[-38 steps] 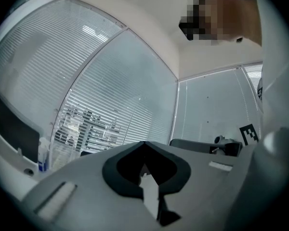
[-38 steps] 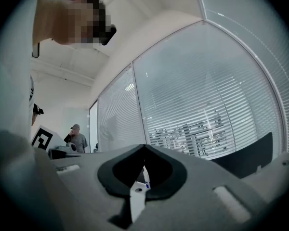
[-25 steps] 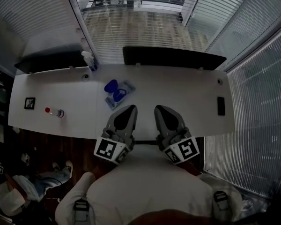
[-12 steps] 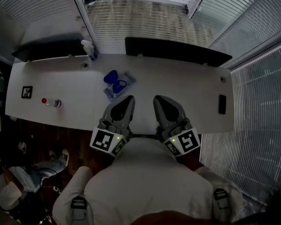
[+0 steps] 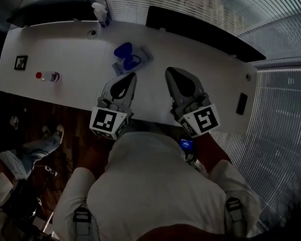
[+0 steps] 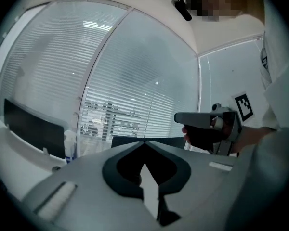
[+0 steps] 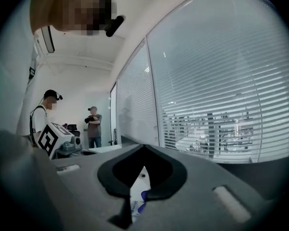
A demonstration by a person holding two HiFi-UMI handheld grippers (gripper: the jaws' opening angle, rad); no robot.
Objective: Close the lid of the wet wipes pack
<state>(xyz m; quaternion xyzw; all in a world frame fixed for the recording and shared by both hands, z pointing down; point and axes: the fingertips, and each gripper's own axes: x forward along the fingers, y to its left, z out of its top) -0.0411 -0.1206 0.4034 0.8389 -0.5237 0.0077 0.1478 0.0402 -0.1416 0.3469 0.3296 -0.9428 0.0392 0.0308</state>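
The wet wipes pack (image 5: 136, 61) lies on the white table (image 5: 65, 46) with its blue lid (image 5: 123, 49) flipped open toward the far left. My left gripper (image 5: 131, 76) is shut and empty, its tips just short of the pack's near edge. My right gripper (image 5: 169, 72) is also shut and empty, a little to the right of the pack. In the left gripper view the jaws (image 6: 144, 143) meet at a point over bare table. Through the slit of the right gripper (image 7: 143, 147) a sliver of the pack (image 7: 138, 201) shows.
A small red-capped bottle (image 5: 46, 76) and a square marker tag (image 5: 20, 62) sit at the table's left. A spray bottle (image 5: 101, 11) stands at the back, a dark phone-like slab (image 5: 242, 103) at the right end. Two people (image 7: 93, 126) stand far off.
The head view has tilted further down, so the table sits higher in the picture. Both grippers stay shut near the pack, slightly closer to it. The pack has not moved.
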